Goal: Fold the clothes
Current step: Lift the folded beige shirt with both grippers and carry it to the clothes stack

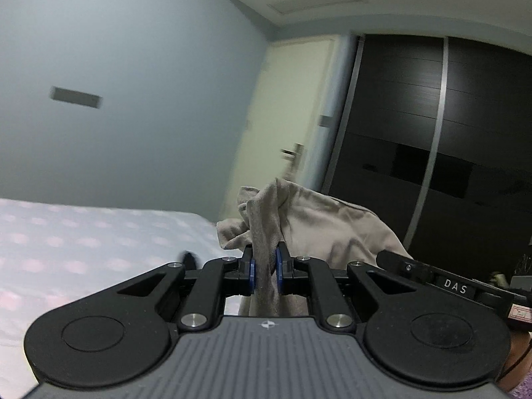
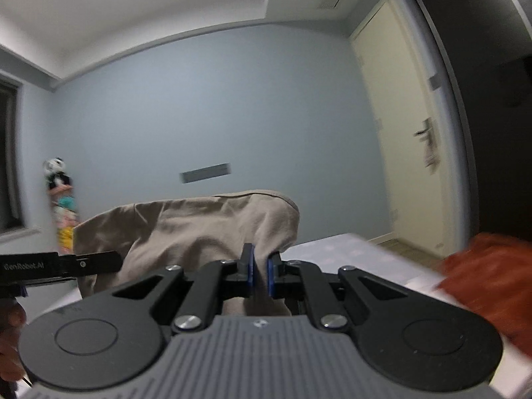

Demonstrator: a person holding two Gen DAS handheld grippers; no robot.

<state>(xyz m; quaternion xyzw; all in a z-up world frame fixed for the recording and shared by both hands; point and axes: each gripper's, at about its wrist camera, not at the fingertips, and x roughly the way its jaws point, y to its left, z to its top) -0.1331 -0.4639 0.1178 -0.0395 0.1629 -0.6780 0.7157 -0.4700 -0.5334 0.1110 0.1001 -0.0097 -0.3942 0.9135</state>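
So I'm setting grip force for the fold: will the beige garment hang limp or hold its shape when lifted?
Probably limp: the beige garment sags and creases between the left gripper and right gripper. It looks thin and light, bunching easily between the pads.

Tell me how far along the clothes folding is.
Nothing looks folded yet. In hand: the left gripper and right gripper both pinch the beige garment, held up above the bed. Left: folding it, then the orange garment lying on the bed.
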